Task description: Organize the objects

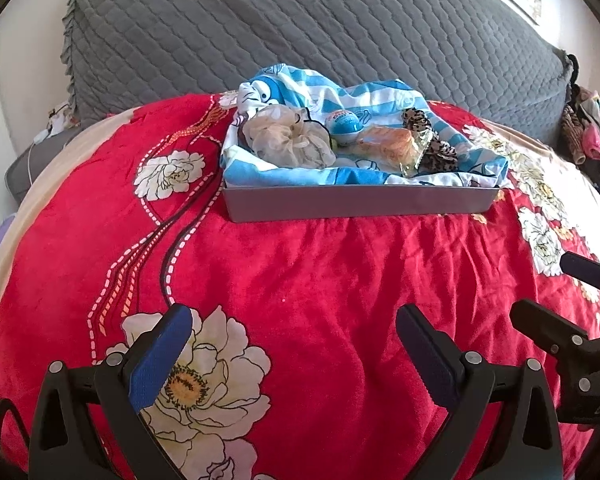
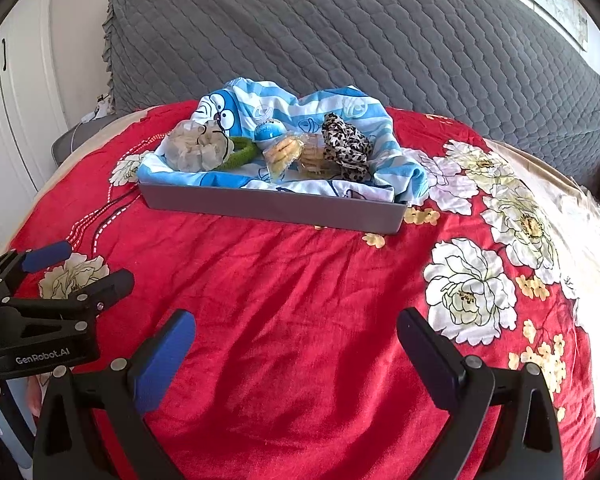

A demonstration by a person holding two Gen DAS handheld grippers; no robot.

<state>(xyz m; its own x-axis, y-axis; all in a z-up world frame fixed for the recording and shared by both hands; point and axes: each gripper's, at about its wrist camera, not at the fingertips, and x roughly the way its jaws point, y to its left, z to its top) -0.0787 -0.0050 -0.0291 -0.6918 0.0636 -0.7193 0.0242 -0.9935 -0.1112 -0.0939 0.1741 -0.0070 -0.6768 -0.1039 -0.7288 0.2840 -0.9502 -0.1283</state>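
The shallow grey rectangular tray (image 1: 356, 202), lined with a blue-and-white striped cartoon cloth (image 1: 384, 100) and holding a beige mesh scrunchie (image 1: 290, 140), a small blue ball (image 1: 342, 124), wrapped biscuits (image 1: 388, 146) and a leopard-print scrunchie (image 1: 432, 140), sits on the red floral bedspread (image 1: 300, 280), well ahead of both grippers. Its long axis runs crosswise to them. The left gripper (image 1: 294, 352) and right gripper (image 2: 296, 354) hover side by side, jaws spread wide and empty; neither looks clearly nearer.

Red floral blanket (image 1: 300, 280) on bed; grey tray (image 1: 356, 202) atop.
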